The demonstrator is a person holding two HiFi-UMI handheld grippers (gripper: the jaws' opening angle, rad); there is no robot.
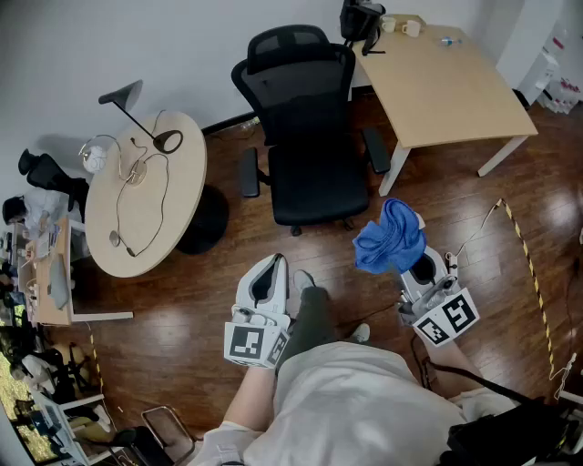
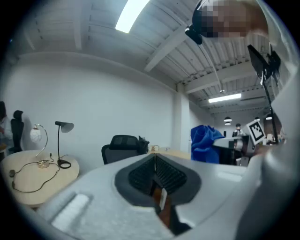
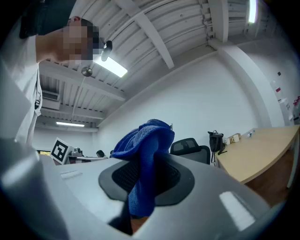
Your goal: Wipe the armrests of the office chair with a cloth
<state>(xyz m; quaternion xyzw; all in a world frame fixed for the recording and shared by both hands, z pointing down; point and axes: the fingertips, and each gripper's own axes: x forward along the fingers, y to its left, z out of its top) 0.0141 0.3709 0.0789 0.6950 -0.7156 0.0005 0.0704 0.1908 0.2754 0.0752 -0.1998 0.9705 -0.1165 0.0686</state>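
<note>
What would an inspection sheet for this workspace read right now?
Surface: wooden floor, no spills seen.
Job's things: office chair between round table and desk; armrests bare; blue cloth clear of the chair.
Clutter: desk lamp on round table; black bag at desk's far corner.
Grippers: left tongs shut, empty; right tongs shut on blue cloth.
Cables: cord across round table; cable on floor.
Surroundings: white wall; striped tape on floor.
</note>
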